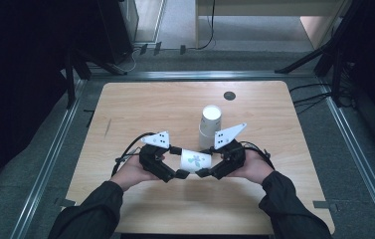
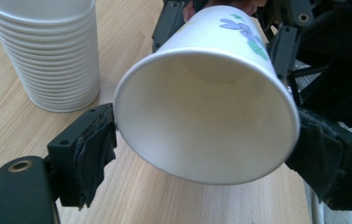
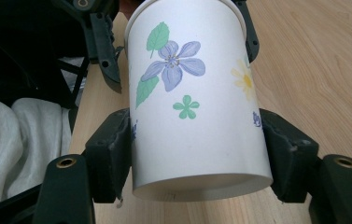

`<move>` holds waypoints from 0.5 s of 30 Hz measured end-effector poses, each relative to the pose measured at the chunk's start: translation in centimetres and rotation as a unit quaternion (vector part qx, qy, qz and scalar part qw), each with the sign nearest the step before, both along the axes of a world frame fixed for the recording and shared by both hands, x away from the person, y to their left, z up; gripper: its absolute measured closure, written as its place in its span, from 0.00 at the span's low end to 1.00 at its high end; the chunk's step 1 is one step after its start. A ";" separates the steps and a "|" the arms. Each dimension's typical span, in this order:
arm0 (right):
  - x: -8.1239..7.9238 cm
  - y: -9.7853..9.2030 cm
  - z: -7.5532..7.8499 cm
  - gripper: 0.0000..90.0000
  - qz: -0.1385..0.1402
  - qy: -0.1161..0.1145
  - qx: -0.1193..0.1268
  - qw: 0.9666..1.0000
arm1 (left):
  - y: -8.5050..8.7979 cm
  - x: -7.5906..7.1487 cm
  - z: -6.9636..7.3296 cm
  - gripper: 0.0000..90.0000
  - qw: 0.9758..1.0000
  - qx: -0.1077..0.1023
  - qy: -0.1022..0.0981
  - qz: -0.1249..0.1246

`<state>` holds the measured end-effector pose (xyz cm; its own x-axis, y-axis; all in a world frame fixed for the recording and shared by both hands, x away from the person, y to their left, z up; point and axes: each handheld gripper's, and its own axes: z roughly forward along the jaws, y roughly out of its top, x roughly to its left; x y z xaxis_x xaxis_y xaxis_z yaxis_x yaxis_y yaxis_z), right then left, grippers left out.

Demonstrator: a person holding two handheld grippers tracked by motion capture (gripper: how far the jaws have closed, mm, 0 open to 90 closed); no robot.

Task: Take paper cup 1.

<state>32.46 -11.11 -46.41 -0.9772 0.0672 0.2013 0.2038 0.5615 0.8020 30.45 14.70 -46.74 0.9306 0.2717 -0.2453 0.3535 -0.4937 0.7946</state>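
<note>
A white paper cup (image 1: 195,160) printed with flowers lies on its side above the table's front half, held between both grippers. My left gripper (image 1: 178,162) comes from the left and has its pads on either side of the cup's open rim (image 2: 206,121); one pad (image 2: 94,154) touches the rim's edge. My right gripper (image 1: 206,164) comes from the right and is shut on the cup's base end (image 3: 192,102), with its fingers (image 3: 113,154) pressed to the wall. A tall stack of white cups (image 1: 210,124) stands upside down just behind (image 2: 47,51).
The wooden table (image 1: 140,104) has a small dark round disc (image 1: 230,95) near its far edge. Metal rails (image 1: 50,159) run along the table's sides, and dark stand legs (image 1: 319,55) rest on the floor beyond.
</note>
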 end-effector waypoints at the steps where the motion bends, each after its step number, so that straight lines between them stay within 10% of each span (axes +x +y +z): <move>1: 0.0 0.1 -0.1 0.37 0.002 -0.001 -0.001 1.000 | 0.0 0.0 -0.1 0.15 1.000 0.000 0.000 0.000; 15: 0.0 0.4 -0.2 0.38 0.008 0.007 -0.002 1.000 | -0.1 -0.1 -0.3 0.22 1.000 0.001 -0.002 -0.010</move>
<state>32.43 -10.73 -46.63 -0.9752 0.0530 0.2149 0.2064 0.5683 0.7965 30.40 14.64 -47.02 0.9366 0.2534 -0.2421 0.3412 -0.5018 0.7949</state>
